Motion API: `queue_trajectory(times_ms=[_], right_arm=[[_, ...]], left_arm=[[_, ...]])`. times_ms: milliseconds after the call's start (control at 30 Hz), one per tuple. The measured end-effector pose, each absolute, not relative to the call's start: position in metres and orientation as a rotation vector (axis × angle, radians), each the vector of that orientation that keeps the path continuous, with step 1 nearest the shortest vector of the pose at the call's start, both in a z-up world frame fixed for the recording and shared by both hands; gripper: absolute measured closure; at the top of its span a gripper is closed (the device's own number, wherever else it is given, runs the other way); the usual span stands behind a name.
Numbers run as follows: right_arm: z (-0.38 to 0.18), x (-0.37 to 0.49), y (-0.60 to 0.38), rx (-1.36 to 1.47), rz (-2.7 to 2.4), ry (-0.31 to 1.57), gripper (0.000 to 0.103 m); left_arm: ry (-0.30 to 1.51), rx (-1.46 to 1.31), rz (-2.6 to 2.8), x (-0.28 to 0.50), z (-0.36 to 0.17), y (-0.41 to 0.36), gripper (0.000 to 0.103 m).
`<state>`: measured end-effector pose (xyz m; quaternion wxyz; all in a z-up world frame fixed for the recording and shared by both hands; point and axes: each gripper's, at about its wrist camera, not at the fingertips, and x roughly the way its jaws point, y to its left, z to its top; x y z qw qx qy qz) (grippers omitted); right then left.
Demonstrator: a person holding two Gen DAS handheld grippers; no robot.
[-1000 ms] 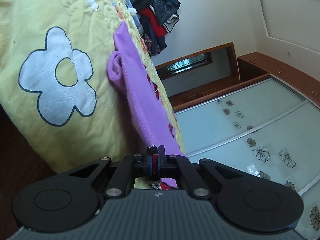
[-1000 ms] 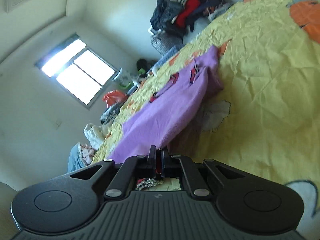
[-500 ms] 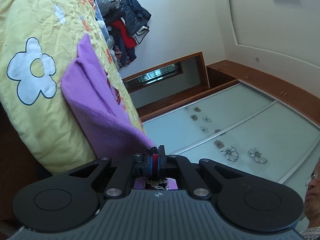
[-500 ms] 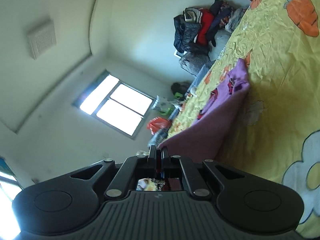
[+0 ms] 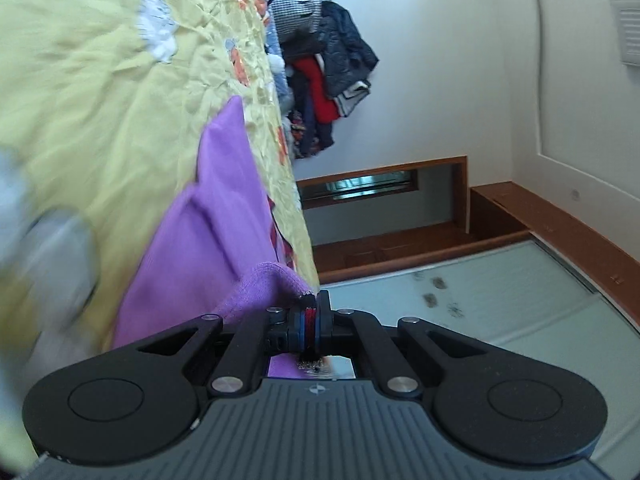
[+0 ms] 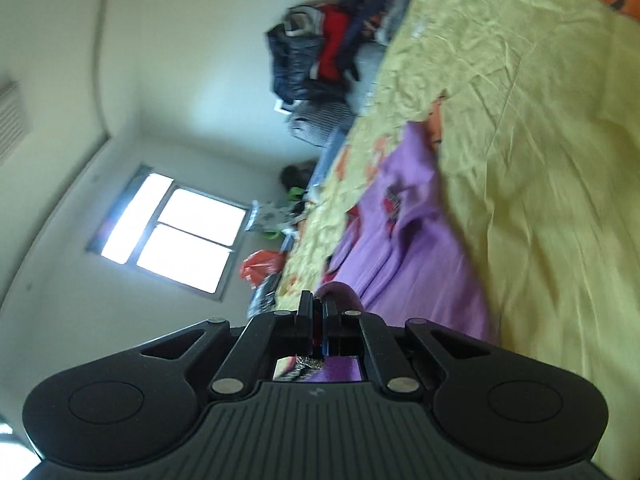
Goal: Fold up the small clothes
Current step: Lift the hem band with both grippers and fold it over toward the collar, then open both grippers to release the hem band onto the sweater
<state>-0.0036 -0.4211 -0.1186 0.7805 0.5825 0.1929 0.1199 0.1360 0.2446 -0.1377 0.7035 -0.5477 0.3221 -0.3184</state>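
We have the purple garment (image 5: 208,216) pinched at its near edge by both the left gripper (image 5: 311,312) and right gripper (image 6: 318,316) — jaws clamped tight on fabric — while the rest trails on the yellow quilt (image 5: 100,80). We judge a fold is under way — next, both corners should travel together over the body and be laid down evenly.

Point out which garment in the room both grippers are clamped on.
The purple garment spread on the yellow bedspread: left gripper and right gripper each pinch its edge. The dark and red clothes pile lies untouched at the far end.
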Motion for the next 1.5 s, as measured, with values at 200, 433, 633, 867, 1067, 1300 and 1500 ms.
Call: queue_trajectory(times_ms=[200,433,633,867,1067,1300,1500], right_arm=[[-0.138,0.074,-0.446,1.335,0.196,0.461,0.099],[-0.151,0.139,-0.465,1.363,0.152,0.515,0.099],[-0.157,0.181,-0.473,1.353,0.122,0.579,0.099],[-0.154,0.216,-0.478,1.306,0.093,0.637,0.098],[-0.161,0.239,-0.488,1.296,0.096,0.676,0.054],[-0.093,0.209,-0.466,0.927,0.193,0.565,0.044],[-0.083,0.219,-0.406,0.605,0.257,0.686,0.031]], left_arm=[[0.749,-1.203,-0.651,0.208,-0.132,0.225,0.100],[0.773,-1.216,-0.597,0.254,-0.134,0.214,0.100],[0.804,-1.279,-0.546,0.279,-0.150,0.212,0.100],[0.833,-1.295,-0.509,0.303,-0.166,0.214,0.100],[0.835,-1.320,-0.463,0.314,-0.169,0.220,0.083],[0.759,-1.033,-0.507,0.279,-0.106,0.219,0.063],[0.822,-0.603,-0.499,0.266,-0.089,0.144,0.057]])
